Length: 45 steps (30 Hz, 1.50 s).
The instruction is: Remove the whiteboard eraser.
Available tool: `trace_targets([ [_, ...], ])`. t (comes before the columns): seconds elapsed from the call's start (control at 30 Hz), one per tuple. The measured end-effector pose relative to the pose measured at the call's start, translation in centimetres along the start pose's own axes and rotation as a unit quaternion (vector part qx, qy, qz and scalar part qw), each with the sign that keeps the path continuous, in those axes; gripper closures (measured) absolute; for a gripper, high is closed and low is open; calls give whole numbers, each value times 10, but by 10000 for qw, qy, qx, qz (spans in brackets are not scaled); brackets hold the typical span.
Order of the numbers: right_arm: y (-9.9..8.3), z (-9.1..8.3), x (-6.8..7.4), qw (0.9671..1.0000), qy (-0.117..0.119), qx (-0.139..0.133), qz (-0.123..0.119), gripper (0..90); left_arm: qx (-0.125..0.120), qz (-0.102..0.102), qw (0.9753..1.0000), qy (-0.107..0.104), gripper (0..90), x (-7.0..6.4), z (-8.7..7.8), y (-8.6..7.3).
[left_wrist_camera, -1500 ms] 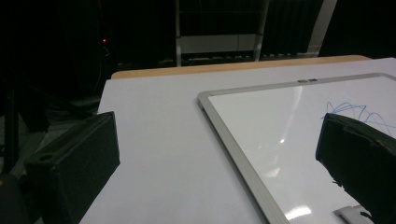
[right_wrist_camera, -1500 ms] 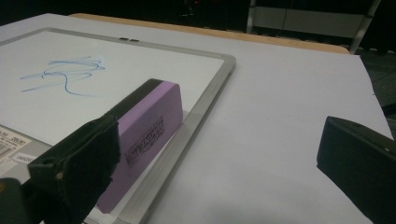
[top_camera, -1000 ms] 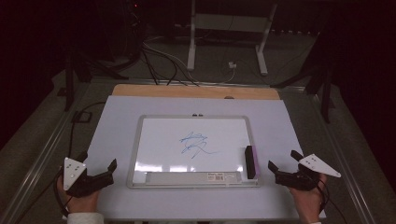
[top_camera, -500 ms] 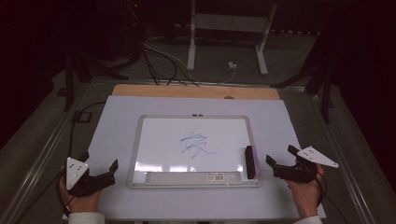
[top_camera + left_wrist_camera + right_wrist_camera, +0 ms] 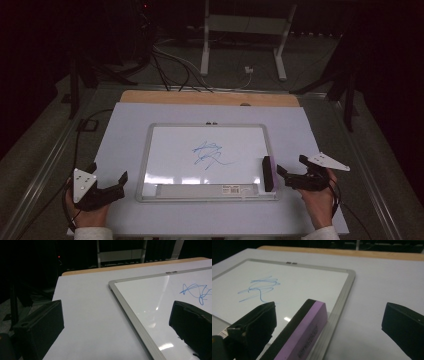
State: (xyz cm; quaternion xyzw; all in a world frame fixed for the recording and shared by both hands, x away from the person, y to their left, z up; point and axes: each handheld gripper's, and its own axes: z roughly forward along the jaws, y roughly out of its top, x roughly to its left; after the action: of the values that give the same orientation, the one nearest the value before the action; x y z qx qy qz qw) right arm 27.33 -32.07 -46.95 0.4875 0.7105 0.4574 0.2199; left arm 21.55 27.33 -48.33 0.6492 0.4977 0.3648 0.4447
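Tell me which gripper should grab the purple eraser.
Right. The right gripper sits open just beside the eraser at the whiteboard's right edge; the left gripper is across the board.

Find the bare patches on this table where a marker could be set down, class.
Free: the mat left of the whiteboard, ahead of the left gripper, and between its far edge and the wooden strip. Crowded: the right edge, with eraser and right gripper.
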Motion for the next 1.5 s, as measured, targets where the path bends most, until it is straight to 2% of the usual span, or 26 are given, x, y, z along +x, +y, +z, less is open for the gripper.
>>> trace_targets([
  [0.27, 1, 10, 5, 9995, -1, 312, -16, 0, -1, -45, 10000, 28, 5, 2, 0, -1],
  [0.53, 0, 17, 5, 9980, 117, 607, 94, 96, 4, -27, 10000, 26, 5, 2, 1, -1],
  [0.57, -1, 18, 6, 9972, 172, 706, 149, 145, -1, -37, 10000, 29, 5, 2, 1, -1],
  [0.67, -2, 18, 6, 9963, 265, 788, 205, 224, -2, -36, 10000, 30, 5, 2, 1, -1],
  [0.73, -3, 17, 7, 9957, 304, 833, 252, 317, -2, -38, 10000, 26, 5, 2, 1, -1],
  [0.77, -3, 17, 7, 9957, 304, 833, 252, 317, -2, -38, 10000, 26, 5, 2, 1, -1],
  [0.8, -3, 15, 8, 9951, 343, 880, 301, 425, -4, -38, 10000, 26, 5, 2, 0, -1],
  [0.87, -4, 15, 9, 9938, 432, 988, 288, 510, -9, -31, 10000, 23, 5, 2, 0, -1],
  [1.0, -5, 16, 10, 9919, 562, 1054, 430, 576, 2, -26, 10000, 23, 5, 2, 0, -1],
  [1.13, -4, 18, 10, 9908, 600, 1106, 499, 561, 9, -16, 10000, 29, 5, 1, 1, -1],
  [1.27, -4, 21, 8, 9886, 635, 1184, 681, 447, 17, -9, 10000, 34, 5, 1, 1, -1],
  [1.37, -4, 25, 11, 9877, 628, 1239, 725, 370, 17, -8, 10000, 35, 5, 1, 1, -1],
  [1.47, -3, 32, 16, 9845, 770, 1375, 770, 327, 14, -9, 10000, 50, 5, 1, 1, -1],
  [1.5, -3, 32, 16, 9845, 770, 1375, 770, 327, 15, -8, 10000, 49, 5, 1, 1, -1],
])
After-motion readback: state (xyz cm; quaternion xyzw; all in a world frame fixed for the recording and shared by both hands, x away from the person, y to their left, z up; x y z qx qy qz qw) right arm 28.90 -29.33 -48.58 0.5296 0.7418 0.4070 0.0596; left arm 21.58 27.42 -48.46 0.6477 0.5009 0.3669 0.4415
